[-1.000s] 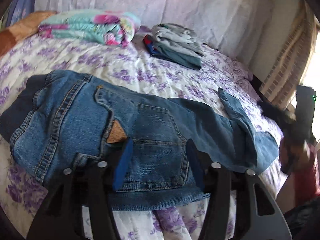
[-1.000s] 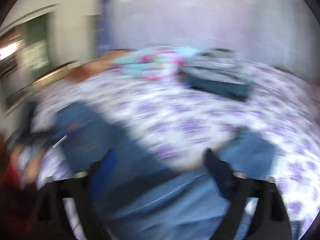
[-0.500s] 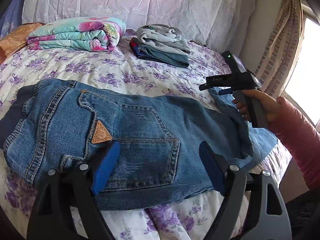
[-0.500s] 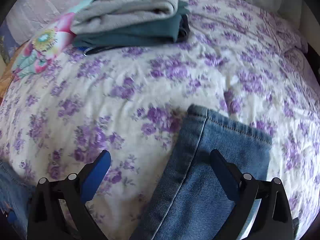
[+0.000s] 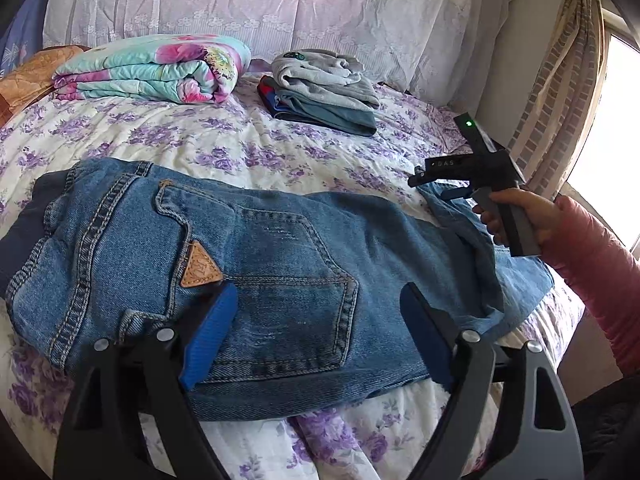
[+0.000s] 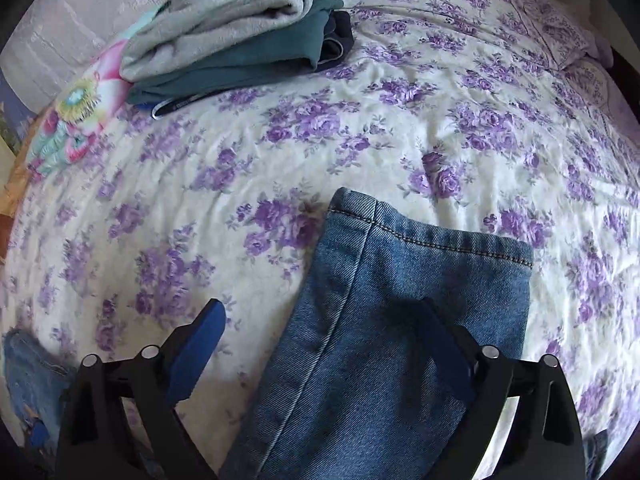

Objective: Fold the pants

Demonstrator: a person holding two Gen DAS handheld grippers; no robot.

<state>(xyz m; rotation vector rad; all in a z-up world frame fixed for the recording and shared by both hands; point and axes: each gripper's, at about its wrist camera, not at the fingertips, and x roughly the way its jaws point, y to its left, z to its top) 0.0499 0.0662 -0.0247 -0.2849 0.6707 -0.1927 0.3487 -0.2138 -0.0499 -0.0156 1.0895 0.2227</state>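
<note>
Blue jeans point(image 5: 280, 264) lie flat across the floral bed, back pocket up, waist at the left, legs running right. My left gripper point(image 5: 316, 320) is open and empty, hovering over the seat near the back pocket. My right gripper point(image 6: 320, 336) is open above the leg end point(image 6: 420, 272), whose hem lies flat on the sheet; its left finger is over the sheet, its right finger over the denim. In the left wrist view the right gripper point(image 5: 460, 184) shows at the far leg end, held by a hand in a pink sleeve.
A stack of folded grey and teal clothes point(image 5: 324, 88) point(image 6: 236, 36) and a rolled floral blanket point(image 5: 152, 68) sit at the back of the bed. Pillows point(image 5: 280, 8) line the headboard. A curtain and window point(image 5: 560, 80) are at the right. The bed's near edge is just below the jeans.
The right gripper has swung from low at the right side of the bed to above the leg hem and steadied there. The left gripper has pulled back slightly and opened wider. The jeans lie unchanged.
</note>
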